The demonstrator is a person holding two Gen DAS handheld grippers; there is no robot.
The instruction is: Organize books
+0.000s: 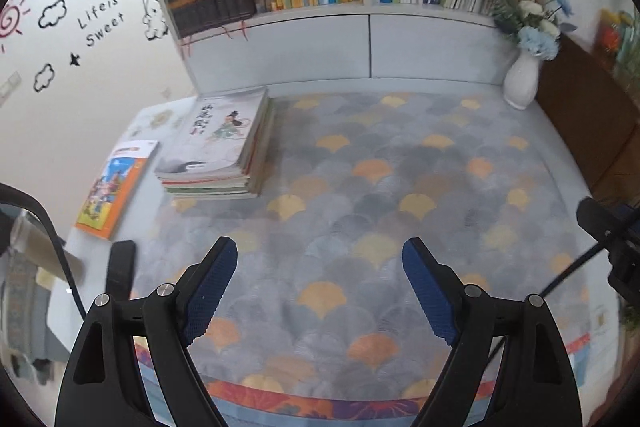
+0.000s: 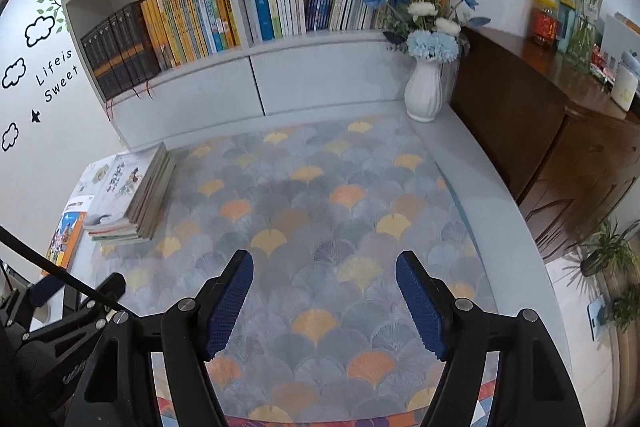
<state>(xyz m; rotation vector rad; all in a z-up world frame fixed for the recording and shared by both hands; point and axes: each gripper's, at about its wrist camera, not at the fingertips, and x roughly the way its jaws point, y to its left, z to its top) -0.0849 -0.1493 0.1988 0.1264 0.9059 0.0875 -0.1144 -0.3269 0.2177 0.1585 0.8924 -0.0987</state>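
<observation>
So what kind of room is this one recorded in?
Probably a home study or a child's room: a white bookshelf packed with upright books, a desk under a patterned cloth with a book stack, and cartoon wall decals.

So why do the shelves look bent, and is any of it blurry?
Left wrist view: the fisheye lens bows the bookshelf, and dark corners ring the picture; the flowers at the right edge look smeared. Right wrist view: same curving, the tablecloth fairly sharp under soft, even light, with no hard shadows or glare.
</observation>
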